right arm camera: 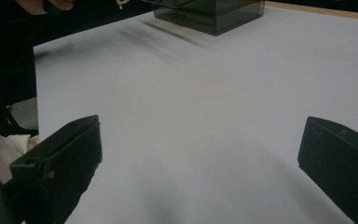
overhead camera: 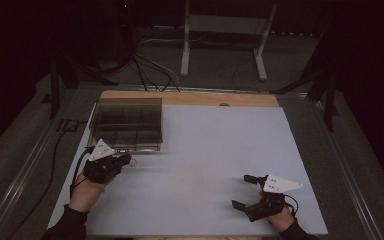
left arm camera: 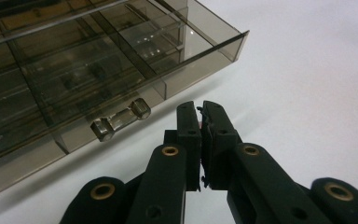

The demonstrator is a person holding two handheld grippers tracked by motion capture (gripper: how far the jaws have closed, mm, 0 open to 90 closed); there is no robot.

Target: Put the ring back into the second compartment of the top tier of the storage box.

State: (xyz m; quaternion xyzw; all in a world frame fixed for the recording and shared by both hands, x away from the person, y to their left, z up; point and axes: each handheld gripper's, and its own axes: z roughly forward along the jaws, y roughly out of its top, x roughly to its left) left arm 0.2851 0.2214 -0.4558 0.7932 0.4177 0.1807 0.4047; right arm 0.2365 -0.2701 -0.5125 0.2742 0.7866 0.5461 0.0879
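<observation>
1. Clenched with nothing between its jaws, the left gripper [left arm camera: 200, 109] sits just short of the smoked transparent plastic organiser box with inner dividers [overhead camera: 126, 122], its tips near the box's small clear pull handle [left arm camera: 120, 120] but not touching it.
2. Released, the right gripper [overhead camera: 245, 191] rests low over bare table near the person's edge, jaws spread wide, well apart from the box.
3. Pale grey-white rectangular tabletop [overhead camera: 215, 150] fills most of the high view; a light wooden strip [overhead camera: 190, 98] runs along its far edge.
4. Beyond the table lie a dark floor, black cables [overhead camera: 145, 70] and a white metal stand [overhead camera: 222, 30].
5. That organiser box stands at the far left corner, its front wall facing the left gripper.
6. Open surface stretches between the two grippers and to the right of the box.
</observation>
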